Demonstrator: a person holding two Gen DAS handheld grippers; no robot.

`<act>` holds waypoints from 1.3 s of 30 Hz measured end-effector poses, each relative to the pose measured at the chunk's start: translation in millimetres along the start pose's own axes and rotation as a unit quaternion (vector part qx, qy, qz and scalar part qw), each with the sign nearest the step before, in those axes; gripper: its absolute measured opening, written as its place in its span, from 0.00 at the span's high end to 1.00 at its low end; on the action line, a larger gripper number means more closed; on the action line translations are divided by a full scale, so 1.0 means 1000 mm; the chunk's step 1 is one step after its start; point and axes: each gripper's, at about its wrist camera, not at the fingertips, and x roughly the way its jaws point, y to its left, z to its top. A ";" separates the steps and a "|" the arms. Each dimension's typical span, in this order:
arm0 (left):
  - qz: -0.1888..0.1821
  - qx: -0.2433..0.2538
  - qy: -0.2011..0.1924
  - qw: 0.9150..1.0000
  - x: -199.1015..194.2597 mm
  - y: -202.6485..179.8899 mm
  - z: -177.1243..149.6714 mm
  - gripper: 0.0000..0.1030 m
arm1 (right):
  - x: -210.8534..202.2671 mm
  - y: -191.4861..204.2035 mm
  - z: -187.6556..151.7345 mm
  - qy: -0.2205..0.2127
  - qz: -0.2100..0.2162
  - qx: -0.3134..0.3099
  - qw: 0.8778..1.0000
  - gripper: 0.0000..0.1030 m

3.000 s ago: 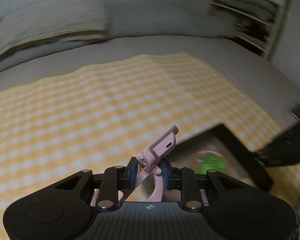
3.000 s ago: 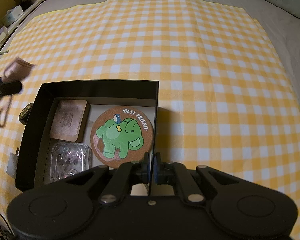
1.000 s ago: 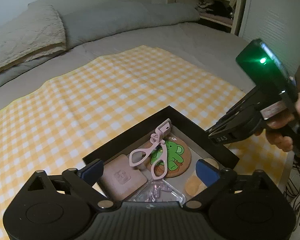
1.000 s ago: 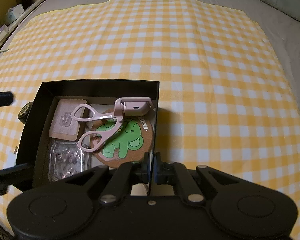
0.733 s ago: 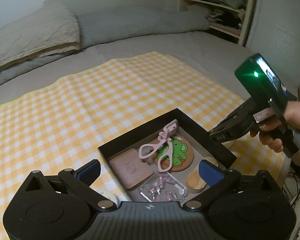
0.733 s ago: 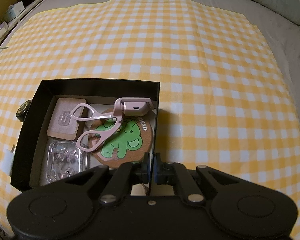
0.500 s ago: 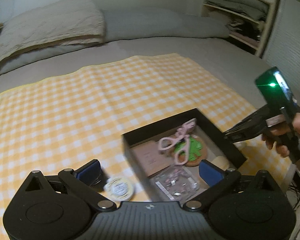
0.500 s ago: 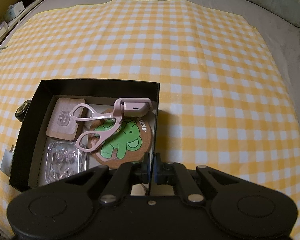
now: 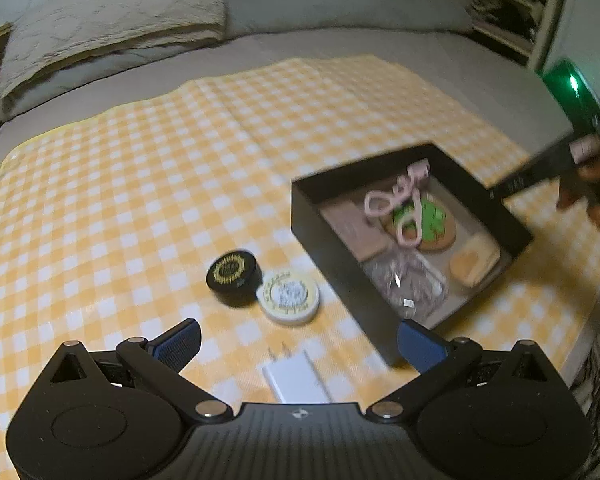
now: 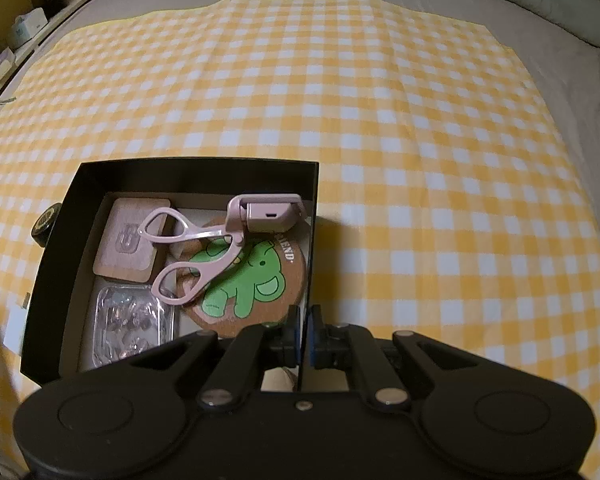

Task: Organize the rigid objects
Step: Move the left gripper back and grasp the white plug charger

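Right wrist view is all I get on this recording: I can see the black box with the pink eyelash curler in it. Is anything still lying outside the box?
Observer: Yes. The left wrist view shows a black round tin and a white round tin touching each other on the checked cloth, beside the black box.
Operator: Anything else out there?
Observer: A white charger plug lies nearer the left gripper, prongs pointing away from it.
Operator: Is the left gripper carrying something?
Observer: No. Its jaws stand wide open with nothing between them.
Operator: What is my own gripper doing?
Observer: The right gripper is shut on the box's near wall.
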 end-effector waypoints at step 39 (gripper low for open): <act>-0.060 0.140 0.051 0.987 0.050 0.011 -0.023 0.44 | 0.007 0.016 -0.007 0.005 -0.006 -0.021 1.000 0.95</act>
